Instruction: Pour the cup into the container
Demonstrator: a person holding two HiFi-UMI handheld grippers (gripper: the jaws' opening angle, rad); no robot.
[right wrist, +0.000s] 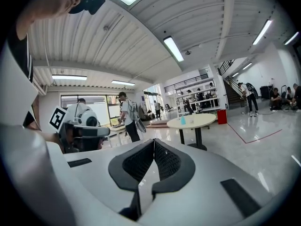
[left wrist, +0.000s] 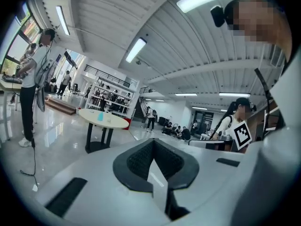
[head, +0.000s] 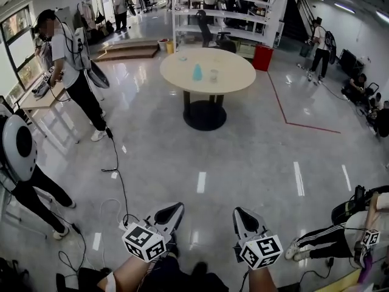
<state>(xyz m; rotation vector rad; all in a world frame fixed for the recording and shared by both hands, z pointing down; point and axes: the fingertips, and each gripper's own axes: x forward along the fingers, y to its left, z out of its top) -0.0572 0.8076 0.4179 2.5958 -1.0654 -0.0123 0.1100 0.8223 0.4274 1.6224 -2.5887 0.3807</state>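
Far ahead in the head view stands a round beige table (head: 228, 81). On it are a light blue cup (head: 197, 72) and a clear container (head: 214, 75), side by side. My left gripper (head: 174, 211) and right gripper (head: 242, 215) are low in that view, well short of the table, both pointing toward it. In the left gripper view the jaws (left wrist: 153, 142) are shut with nothing between them, and the table (left wrist: 112, 122) is small at the left. The right gripper (right wrist: 154, 142) is shut and empty too, with the table (right wrist: 195, 122) at the right.
A person with a backpack (head: 72, 59) stands at the left, another (head: 21, 163) nearer. A black cable (head: 119, 184) trails over the glossy floor. Someone sits at the lower right (head: 340, 236). White shelves (head: 222, 8) and a red bin (head: 262, 58) stand behind the table.
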